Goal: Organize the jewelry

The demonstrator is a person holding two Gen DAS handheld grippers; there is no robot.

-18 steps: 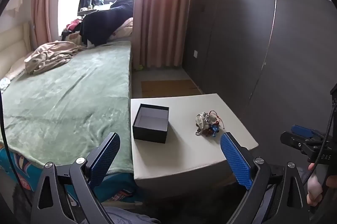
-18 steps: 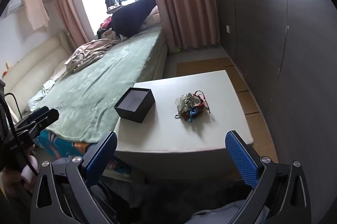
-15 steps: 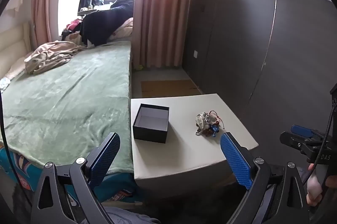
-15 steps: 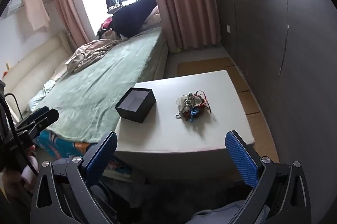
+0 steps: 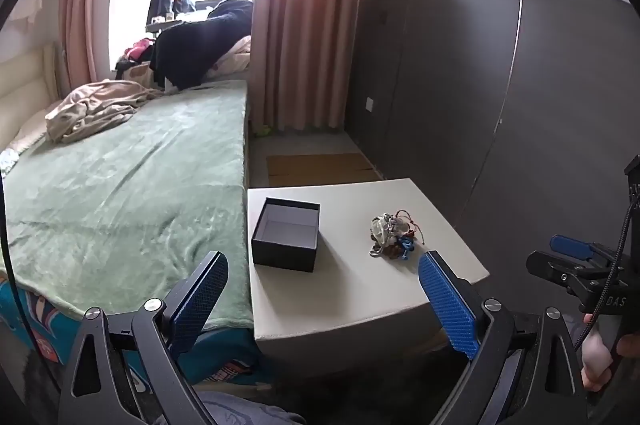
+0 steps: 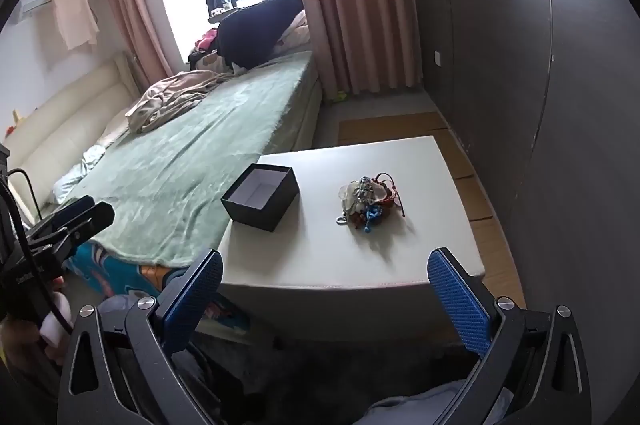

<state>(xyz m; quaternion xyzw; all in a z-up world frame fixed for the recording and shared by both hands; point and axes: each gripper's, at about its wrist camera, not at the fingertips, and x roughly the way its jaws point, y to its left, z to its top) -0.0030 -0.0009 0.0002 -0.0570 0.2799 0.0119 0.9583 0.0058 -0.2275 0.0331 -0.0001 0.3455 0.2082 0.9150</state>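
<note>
Only the white letters "DAS" can be read, printed on the dark body of the right gripper (image 5: 576, 257) at the left wrist view's right edge.

The jewelry pile (image 5: 391, 236) is a tangle; individual pieces are too small to separate in either view. In the left wrist view, the near wall of the black box (image 5: 286, 234) hides part of its floor. The right gripper (image 5: 570, 248) is cut off by the right edge. In the right wrist view, the left gripper (image 6: 76, 215) is cut off by the left edge, jaw gap indeterminate.
</note>
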